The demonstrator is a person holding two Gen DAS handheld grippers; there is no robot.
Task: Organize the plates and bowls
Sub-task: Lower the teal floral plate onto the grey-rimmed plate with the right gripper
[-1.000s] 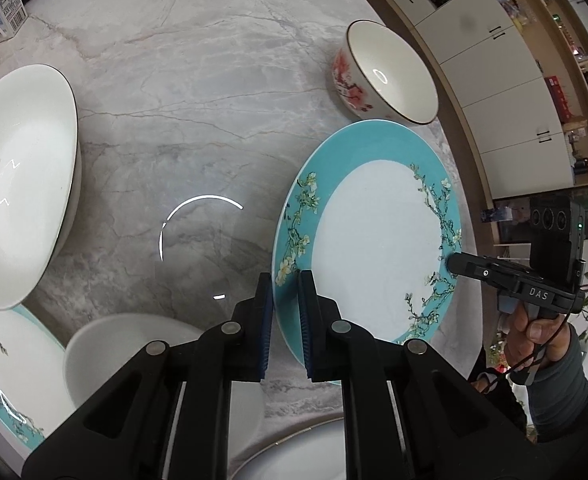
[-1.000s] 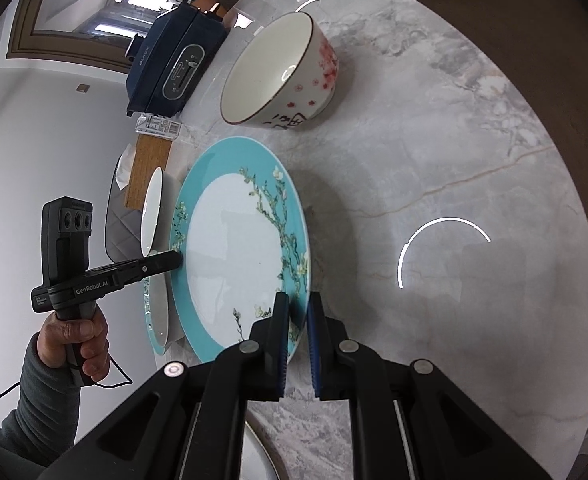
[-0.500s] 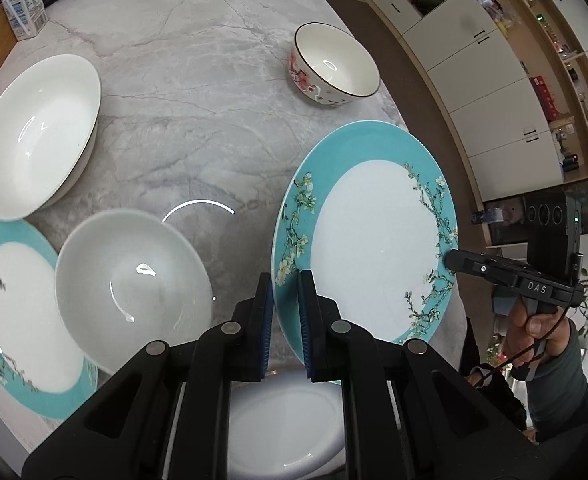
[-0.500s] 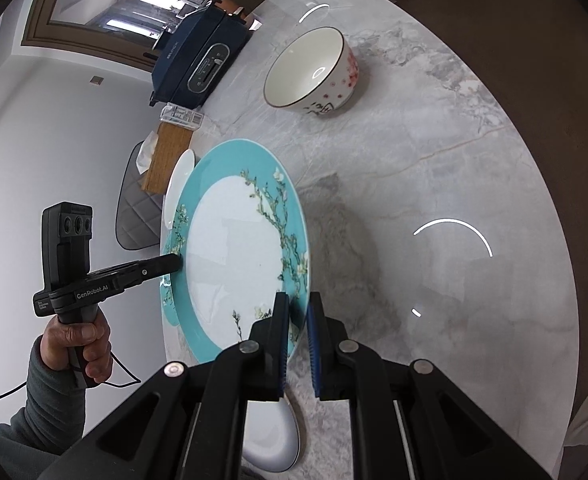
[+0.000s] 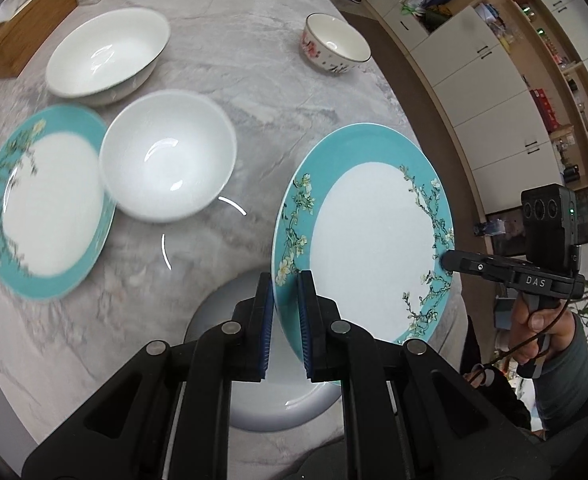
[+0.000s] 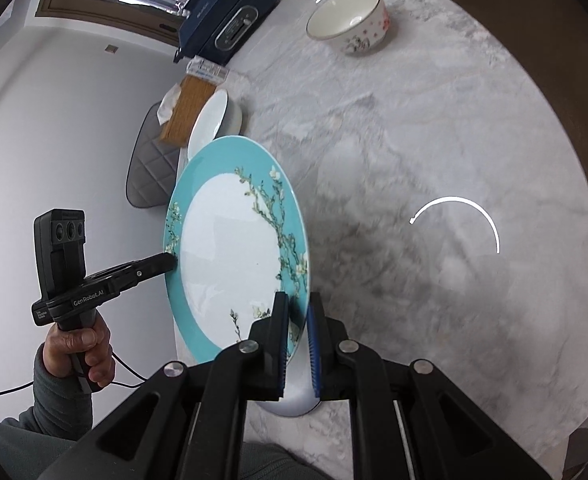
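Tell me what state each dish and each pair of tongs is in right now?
Held teal plate: lifted, tilted, gripped at opposite rim edges.
Left tongs: shut on its rim.
Right tongs: shut on its rim.
Second teal plate: flat on table.
White bowl: upright, empty.
Wide white bowl: upright, empty.
Flowered bowl: upright, empty.

Turquoise-rimmed plate [image 5: 373, 240] with white centre and blossom-branch pattern.
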